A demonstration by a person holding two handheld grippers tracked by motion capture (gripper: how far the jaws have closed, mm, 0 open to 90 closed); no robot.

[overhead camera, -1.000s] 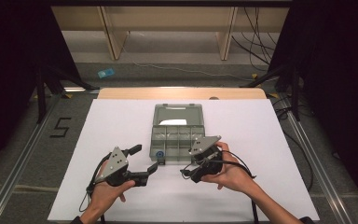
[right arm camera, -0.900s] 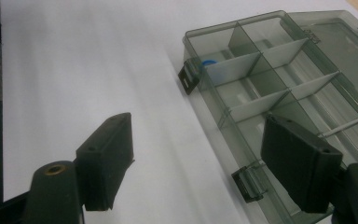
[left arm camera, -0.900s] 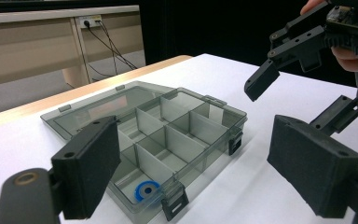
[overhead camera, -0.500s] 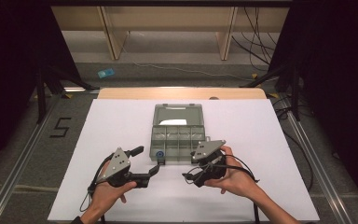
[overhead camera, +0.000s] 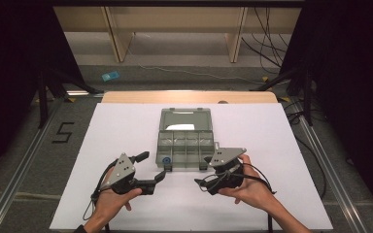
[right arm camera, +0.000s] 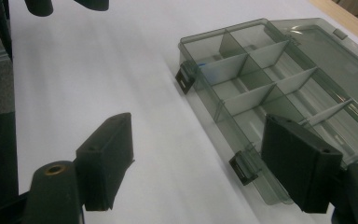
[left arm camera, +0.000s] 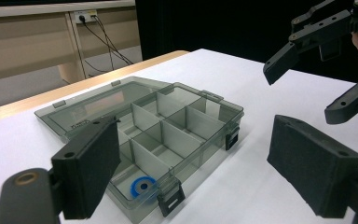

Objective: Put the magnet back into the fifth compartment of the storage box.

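Observation:
An open grey plastic organiser box (overhead camera: 184, 143) lies on the white table sheet (overhead camera: 126, 126), its clear lid (overhead camera: 184, 119) folded back flat. A small blue ring (overhead camera: 166, 160) sits in the front left compartment, also seen as the blue ring (left arm camera: 142, 186). My left gripper (overhead camera: 151, 166) stands open just left of the box's front edge, nothing between its pads (left arm camera: 91, 168). My right gripper (overhead camera: 204, 171) is open too, in front of the box's right corner and apart from the box (right arm camera: 270, 93). Both grippers point toward each other.
Two black latches (left arm camera: 170, 203) hang on the box's front wall. The right gripper (left arm camera: 317, 60) hangs at the top right of the left gripper view. Wooden furniture legs (overhead camera: 119, 34) and cables (overhead camera: 267, 43) lie beyond the table's far edge. White sheet spreads on both sides of the box.
My right gripper has drawn back from the box toward the table's front edge and slightly right. The left gripper has barely moved. Both jaws stay open.

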